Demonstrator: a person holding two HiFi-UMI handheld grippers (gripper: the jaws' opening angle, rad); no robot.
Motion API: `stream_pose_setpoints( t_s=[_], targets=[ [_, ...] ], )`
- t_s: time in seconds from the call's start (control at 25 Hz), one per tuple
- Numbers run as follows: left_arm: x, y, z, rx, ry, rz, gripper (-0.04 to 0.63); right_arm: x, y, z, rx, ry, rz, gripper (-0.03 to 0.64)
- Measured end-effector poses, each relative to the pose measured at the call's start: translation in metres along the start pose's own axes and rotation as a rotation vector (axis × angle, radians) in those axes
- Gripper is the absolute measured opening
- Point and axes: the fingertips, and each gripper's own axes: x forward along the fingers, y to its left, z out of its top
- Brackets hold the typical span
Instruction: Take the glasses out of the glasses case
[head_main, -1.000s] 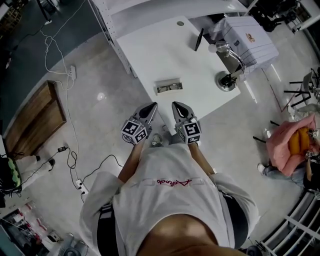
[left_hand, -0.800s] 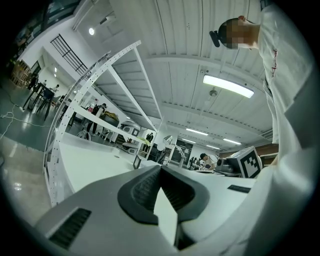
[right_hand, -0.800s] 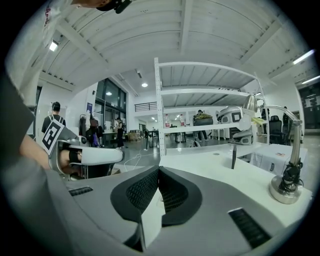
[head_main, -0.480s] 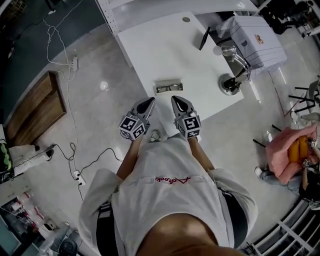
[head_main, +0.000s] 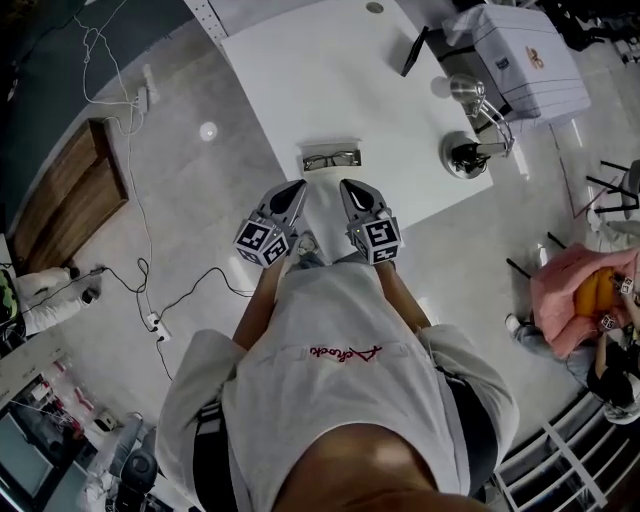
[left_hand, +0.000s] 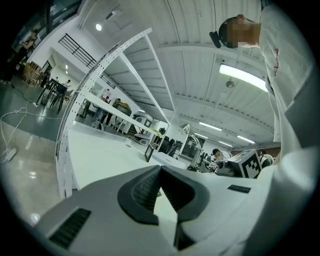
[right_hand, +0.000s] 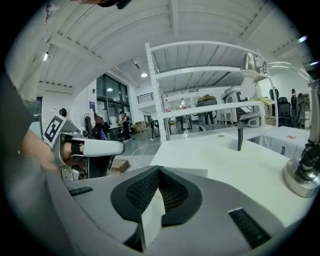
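Glasses case: a shallow grey oblong tray with straight walls, lying open on the smooth white table close to its near edge. Inside it lie the glasses, with a thin dark frame and two rounded lenses, set lengthwise along the case.

Both tools are hard, pale grey plastic that tapers to a point, and each carries a cube with black-and-white square markers at the back. Their inner faces are lined with dark, ribbed rubber pads.

The left gripper is pressed together, its pads meeting at the tip with nothing between them. The right gripper is likewise closed tight and empty. Both sit side by side just short of the case, pointing toward it and touching neither it nor the glasses.

Farther right on the table stands a lamp with a round, shiny metal base and a curved metal neck. Beyond it is a white boxy case.
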Motion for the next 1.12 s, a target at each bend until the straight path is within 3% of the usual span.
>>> stream_pose_setpoints(
  t_s=[0.48, 0.88, 1.0, 1.12],
  targets=[
    [0.004, 0.004, -0.03, -0.077, 0.042, 0.049, 0.023, 0.007, -0.003, -0.054, 0.016, 0.155, 0.08, -0.006],
    [-0.014, 0.012, -0.028, -0.101, 0.016, 0.109, 0.023, 0.053, -0.02, -0.051, -0.045, 0.189, 0.114, -0.006],
    [-0.02, 0.014, -0.026, -0.102, 0.004, 0.123, 0.023, 0.068, -0.026, -0.046, -0.097, 0.201, 0.121, -0.006],
    [-0.025, 0.015, -0.024, -0.105, -0.008, 0.134, 0.023, 0.081, -0.026, -0.042, -0.24, 0.24, 0.144, -0.006]
  ],
)
